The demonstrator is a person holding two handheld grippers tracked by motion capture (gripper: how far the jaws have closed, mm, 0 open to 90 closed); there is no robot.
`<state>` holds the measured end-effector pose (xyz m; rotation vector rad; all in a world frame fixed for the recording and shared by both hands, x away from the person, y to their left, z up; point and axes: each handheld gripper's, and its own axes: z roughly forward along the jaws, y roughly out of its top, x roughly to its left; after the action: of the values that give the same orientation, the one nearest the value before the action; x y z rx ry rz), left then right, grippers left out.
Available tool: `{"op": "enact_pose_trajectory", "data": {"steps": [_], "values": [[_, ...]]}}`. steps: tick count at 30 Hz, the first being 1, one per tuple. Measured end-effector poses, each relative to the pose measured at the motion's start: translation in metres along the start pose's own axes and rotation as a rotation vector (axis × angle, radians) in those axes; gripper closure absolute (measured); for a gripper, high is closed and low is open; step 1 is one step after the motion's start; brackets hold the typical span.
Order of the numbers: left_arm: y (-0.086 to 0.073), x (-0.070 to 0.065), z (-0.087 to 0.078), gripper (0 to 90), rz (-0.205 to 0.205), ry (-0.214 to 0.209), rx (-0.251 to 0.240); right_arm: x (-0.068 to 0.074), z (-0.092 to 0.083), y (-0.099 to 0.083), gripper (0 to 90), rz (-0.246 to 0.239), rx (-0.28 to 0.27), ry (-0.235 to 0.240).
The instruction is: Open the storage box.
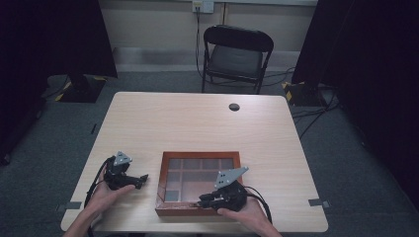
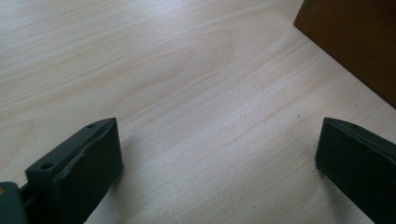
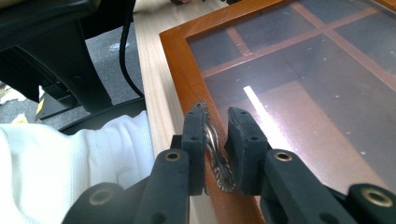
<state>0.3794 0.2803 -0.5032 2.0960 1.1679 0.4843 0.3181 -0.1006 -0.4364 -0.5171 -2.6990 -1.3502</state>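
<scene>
Right gripper (image 3: 217, 135) is clamped on the small metal handle (image 3: 215, 154) at the near edge of the wooden box (image 1: 163, 173), prob. to lift its glass lid (image 3: 299, 79). Left gripper (image 2: 219, 158) sits released, nothing betw. its jaws, resting on the desk (image 1: 197, 123) just left of the box. Pale wood desk; grey carpet, black folding chair (image 1: 236, 57) behind, dim room.
</scene>
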Motion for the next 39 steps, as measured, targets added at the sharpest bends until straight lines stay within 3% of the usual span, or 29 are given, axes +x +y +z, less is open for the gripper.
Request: {"op": "enact_pose_trajectory", "data": {"steps": [5, 8, 17, 21, 24, 28, 39], "values": [[0.0, 0.0, 0.0, 0.0, 0.001, 0.0, 0.0, -0.002, 0.003, -0.001, 76.5, -0.006, 0.014, 0.009], [0.0, 0.0, 0.0, 0.0, 0.004, 0.0, 0.001, -0.002, 0.005, -0.004, 80.5, -0.001, 0.002, 0.025], [0.001, 0.001, -0.001, 0.4, 0.016, -0.003, 0.007, 0.0, 0.005, -0.002, 81.8, -0.012, 0.01, 0.022], [0.001, 0.0, -0.002, 5.6, 0.021, -0.014, 0.0, -0.001, 0.006, -0.002, 82.0, -0.018, 0.009, 0.022], [0.002, -0.002, -0.004, 17.4, 0.025, -0.025, -0.01, 0.0, 0.006, 0.0, 82.4, -0.015, 0.014, 0.023], [0.003, -0.003, -0.004, 16.1, 0.037, -0.03, -0.006, 0.0, 0.005, 0.002, 82.6, -0.018, 0.009, 0.027], [0.008, -0.009, -0.014, 16.8, 0.055, -0.075, -0.077, 0.0, 0.0, 0.008, 82.8, -0.018, -0.009, 0.036]]}}
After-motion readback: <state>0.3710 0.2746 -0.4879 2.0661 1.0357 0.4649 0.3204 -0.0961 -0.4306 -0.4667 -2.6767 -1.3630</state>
